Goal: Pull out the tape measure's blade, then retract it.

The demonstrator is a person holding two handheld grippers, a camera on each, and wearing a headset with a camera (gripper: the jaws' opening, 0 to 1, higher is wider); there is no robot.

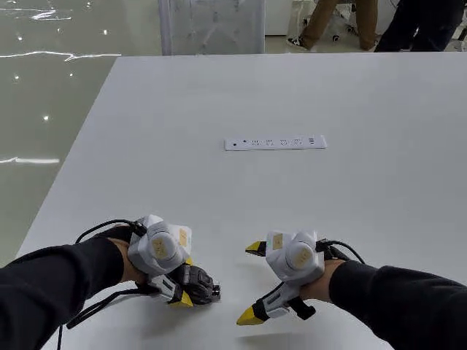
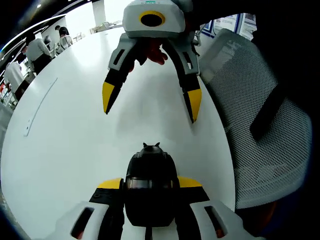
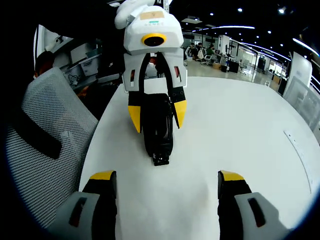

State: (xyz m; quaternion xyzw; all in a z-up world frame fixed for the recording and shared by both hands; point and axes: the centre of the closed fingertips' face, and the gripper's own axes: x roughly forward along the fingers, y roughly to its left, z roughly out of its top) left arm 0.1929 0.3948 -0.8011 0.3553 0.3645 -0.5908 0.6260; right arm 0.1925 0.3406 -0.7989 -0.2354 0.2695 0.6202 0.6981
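A black tape measure [image 1: 195, 284] rests low on the white table [image 1: 292, 87], clamped between the yellow-tipped jaws of my left gripper [image 1: 187, 279]. In the left gripper view the tape measure [image 2: 150, 187] sits between the jaws with its blade end pointing toward my right gripper [image 2: 150, 102]. My right gripper [image 1: 252, 283] stands open a short way to the right of the tape measure, its jaws spread wide with nothing between them. The right gripper view has the tape measure [image 3: 158, 127] straight ahead in the left gripper [image 3: 156, 115], and its own fingers [image 3: 102, 192] wide apart. No blade is drawn out.
A white power strip [image 1: 275, 143] lies mid-table, well beyond both grippers. A mesh office chair [image 2: 260, 130] stands at the table's near edge. Several people stand past the far end of the table [image 1: 350, 22].
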